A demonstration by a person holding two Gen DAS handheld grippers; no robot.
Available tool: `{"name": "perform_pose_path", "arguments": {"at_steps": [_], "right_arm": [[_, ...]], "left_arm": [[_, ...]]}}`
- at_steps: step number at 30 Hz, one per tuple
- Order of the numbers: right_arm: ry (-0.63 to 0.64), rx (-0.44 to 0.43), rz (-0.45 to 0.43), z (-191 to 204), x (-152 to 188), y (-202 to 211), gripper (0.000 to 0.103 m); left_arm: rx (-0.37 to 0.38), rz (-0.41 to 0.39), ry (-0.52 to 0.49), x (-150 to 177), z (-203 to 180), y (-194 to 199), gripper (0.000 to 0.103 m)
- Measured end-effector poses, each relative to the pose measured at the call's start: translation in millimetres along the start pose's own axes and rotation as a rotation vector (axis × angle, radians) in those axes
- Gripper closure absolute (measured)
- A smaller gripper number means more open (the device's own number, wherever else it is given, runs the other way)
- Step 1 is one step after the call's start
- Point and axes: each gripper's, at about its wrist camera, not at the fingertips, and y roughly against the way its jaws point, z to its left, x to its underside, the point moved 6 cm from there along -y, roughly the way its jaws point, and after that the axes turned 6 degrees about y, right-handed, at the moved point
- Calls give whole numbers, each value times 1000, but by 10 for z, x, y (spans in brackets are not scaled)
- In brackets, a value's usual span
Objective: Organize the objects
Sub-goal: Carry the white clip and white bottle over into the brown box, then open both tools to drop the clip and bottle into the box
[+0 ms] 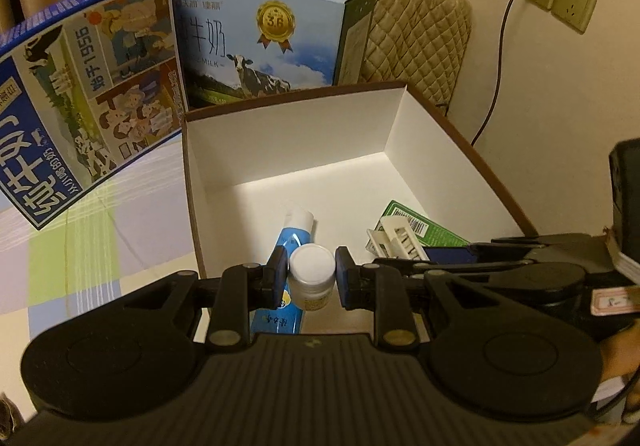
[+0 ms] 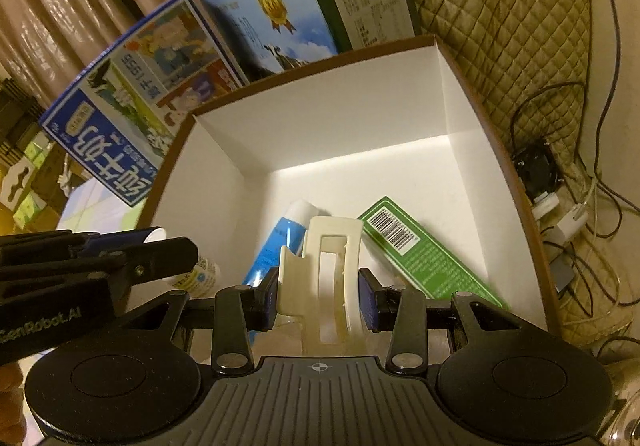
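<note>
Tongs at work over a white box (image 1: 288,150): the left tongs (image 1: 312,280) pinch a small, light, rigid white-capped jar (image 1: 312,276) by its sides at lower centre, while the right tongs (image 2: 318,302) clamp a stiff, likely brittle cream hair claw (image 2: 332,278). Checked cloth (image 1: 80,246) covers the counter.

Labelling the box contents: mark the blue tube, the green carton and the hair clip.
blue tube (image 2: 276,242), right wrist view, on its blue body.
green carton (image 2: 424,258), right wrist view, on its top face.
hair clip (image 2: 340,242), right wrist view, on its upper frame.
</note>
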Motion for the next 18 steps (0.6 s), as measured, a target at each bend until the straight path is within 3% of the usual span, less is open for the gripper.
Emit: {"name": "perform_pose_path", "arguments": {"at_steps": [7, 18], "right_arm": [[3, 25, 4, -75, -21, -113, 64], [2, 44, -33, -114, -103, 58, 58]], "left_arm": [[4, 25, 12, 18, 15, -129, 82], [30, 52, 30, 60, -33, -206, 82]]}}
